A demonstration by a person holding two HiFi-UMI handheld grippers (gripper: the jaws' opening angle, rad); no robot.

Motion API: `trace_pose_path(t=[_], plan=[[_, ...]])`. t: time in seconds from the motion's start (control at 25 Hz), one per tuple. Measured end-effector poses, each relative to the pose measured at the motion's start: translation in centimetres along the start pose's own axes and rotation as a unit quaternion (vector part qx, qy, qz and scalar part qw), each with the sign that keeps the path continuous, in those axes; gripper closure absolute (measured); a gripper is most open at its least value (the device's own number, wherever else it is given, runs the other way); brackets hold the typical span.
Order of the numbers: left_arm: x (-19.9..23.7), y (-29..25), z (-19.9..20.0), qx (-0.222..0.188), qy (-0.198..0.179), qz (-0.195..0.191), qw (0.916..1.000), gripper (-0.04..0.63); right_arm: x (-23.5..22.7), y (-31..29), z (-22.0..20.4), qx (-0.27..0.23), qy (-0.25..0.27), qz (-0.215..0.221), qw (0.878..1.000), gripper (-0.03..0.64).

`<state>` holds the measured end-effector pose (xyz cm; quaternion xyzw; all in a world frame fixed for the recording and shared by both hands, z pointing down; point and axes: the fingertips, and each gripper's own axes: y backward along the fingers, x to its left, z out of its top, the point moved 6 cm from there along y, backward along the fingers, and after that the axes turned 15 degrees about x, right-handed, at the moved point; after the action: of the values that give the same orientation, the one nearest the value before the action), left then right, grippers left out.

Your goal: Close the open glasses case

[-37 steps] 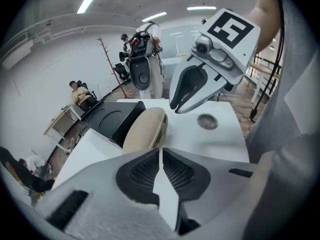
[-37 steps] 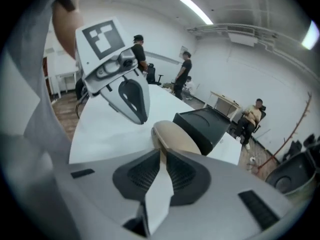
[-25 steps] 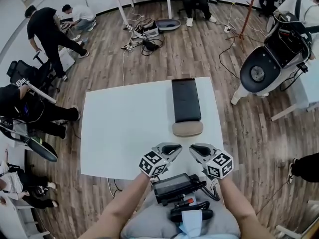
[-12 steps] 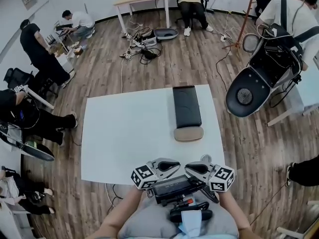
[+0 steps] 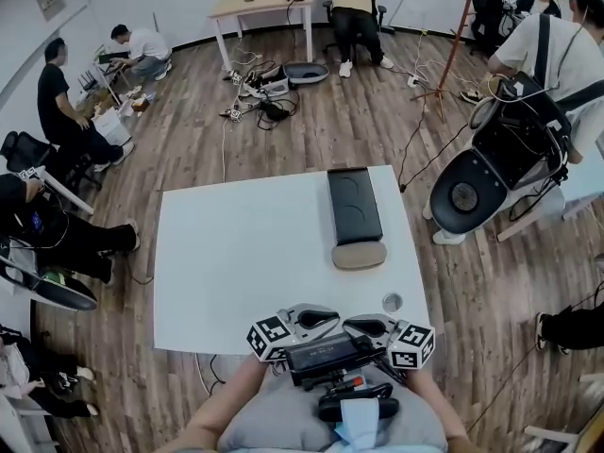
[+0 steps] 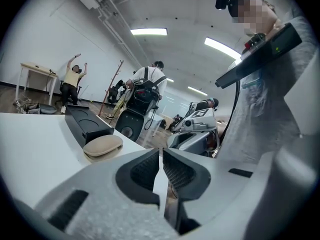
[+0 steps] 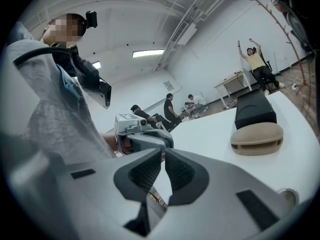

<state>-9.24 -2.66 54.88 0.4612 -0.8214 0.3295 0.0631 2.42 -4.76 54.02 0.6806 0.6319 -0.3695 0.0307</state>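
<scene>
Left gripper (image 6: 161,159) and right gripper (image 7: 163,161), both clenched on nothing, just backed well away from the black box (image 5: 352,206); glasses case (image 5: 359,255) against the box's near end looks shut, so probably done.

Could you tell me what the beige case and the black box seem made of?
The beige case looks like matte faux leather or fabric over a shell: dull even tan, rounded edges, no glare. The black box seems moulded plastic or foam, satin: faint sheen, crisp edges, round recesses.
</scene>
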Motion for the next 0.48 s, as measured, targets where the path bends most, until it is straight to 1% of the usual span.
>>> trace_pose_path(t=[0.16, 0.24, 0.4, 0.48], plan=[[-0.2, 1.1, -0.6, 0.002, -0.006, -0.005, 1.0, 0.561, 0.8, -0.5, 0.1, -0.006, -0.001, -0.021, 1.0, 0.575], [0.0, 1.5, -0.5, 0.003, -0.009, -0.006, 0.9999, 0.561, 1.0, -1.0, 0.2, -0.008, -0.003, -0.022, 1.0, 0.577], [0.9, 1.8, 0.9, 0.008, -0.011, -0.011, 0.9998, 0.561, 0.5, -1.3, 0.9, 0.005, -0.008, -0.018, 1.0, 0.577], [0.4, 2.3, -0.1, 0.009, -0.016, -0.014, 0.9997, 0.561, 1.6, -2.1, 0.6, -0.004, -0.003, -0.021, 1.0, 0.577]])
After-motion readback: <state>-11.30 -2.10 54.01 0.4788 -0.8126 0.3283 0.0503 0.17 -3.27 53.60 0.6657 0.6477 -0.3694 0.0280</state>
